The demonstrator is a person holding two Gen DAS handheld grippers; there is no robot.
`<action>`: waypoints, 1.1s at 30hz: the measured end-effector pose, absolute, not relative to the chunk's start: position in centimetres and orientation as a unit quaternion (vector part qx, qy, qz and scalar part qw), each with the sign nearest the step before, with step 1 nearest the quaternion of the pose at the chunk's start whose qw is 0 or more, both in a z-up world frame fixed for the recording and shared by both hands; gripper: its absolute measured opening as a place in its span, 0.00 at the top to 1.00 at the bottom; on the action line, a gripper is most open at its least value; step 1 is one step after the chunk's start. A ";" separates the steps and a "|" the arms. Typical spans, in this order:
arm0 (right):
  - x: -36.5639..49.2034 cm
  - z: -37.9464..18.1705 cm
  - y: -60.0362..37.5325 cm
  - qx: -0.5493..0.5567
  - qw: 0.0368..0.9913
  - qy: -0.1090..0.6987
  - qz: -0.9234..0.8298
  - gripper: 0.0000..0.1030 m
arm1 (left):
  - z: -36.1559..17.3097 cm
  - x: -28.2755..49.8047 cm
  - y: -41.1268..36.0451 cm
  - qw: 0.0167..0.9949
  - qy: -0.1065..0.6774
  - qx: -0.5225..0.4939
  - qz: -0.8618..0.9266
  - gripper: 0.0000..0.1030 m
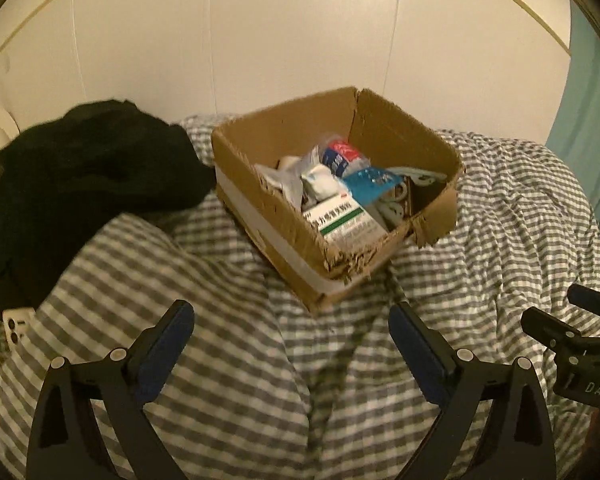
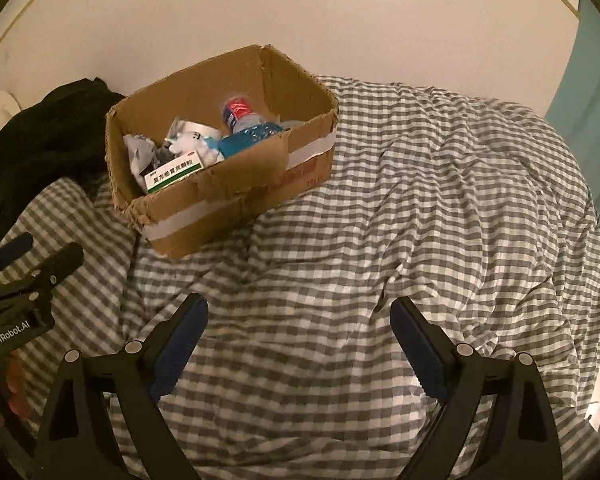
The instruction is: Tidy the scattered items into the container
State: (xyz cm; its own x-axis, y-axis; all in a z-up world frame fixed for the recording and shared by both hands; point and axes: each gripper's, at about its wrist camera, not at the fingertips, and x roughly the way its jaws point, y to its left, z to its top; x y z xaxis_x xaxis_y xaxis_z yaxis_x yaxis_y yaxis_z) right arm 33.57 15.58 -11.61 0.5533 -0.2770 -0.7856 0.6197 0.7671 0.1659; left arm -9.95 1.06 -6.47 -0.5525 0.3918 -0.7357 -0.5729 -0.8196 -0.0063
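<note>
An open cardboard box (image 1: pixel 384 128) sits on a grey checked quilt; it also shows in the right wrist view (image 2: pixel 236 184). Inside lie a green-and-white medicine box (image 1: pixel 346 222) (image 2: pixel 174 174), a plastic bottle with a red-and-blue label (image 1: pixel 338 154) (image 2: pixel 238 114), a blue packet (image 1: pixel 370 184) (image 2: pixel 248 138) and white wrappers. My left gripper (image 1: pixel 290 320) is open and empty, just short of the box's near corner. My right gripper (image 2: pixel 300 316) is open and empty over bare quilt, in front of the box.
A black garment (image 1: pixel 80 184) (image 2: pixel 40 136) is heaped left of the box. A white phone (image 1: pixel 18 326) lies at the left edge on the quilt. A cream wall stands behind, a teal curtain (image 1: pixel 592 120) at the right. The quilt (image 2: pixel 440 200) is rumpled.
</note>
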 end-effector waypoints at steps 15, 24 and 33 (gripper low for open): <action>33.9 -11.8 15.1 0.221 0.854 0.387 -0.268 0.10 | -6.6 -8.1 2.5 0.288 0.156 -0.352 0.877 0.01; 34.0 -12.0 15.3 0.221 0.854 0.388 -0.268 0.10 | -6.5 -8.3 2.3 0.283 0.150 -0.350 0.880 0.00; 34.1 -12.1 15.4 0.221 0.852 0.389 -0.271 0.10 | -6.2 -8.3 2.3 0.272 0.155 -0.341 0.886 0.00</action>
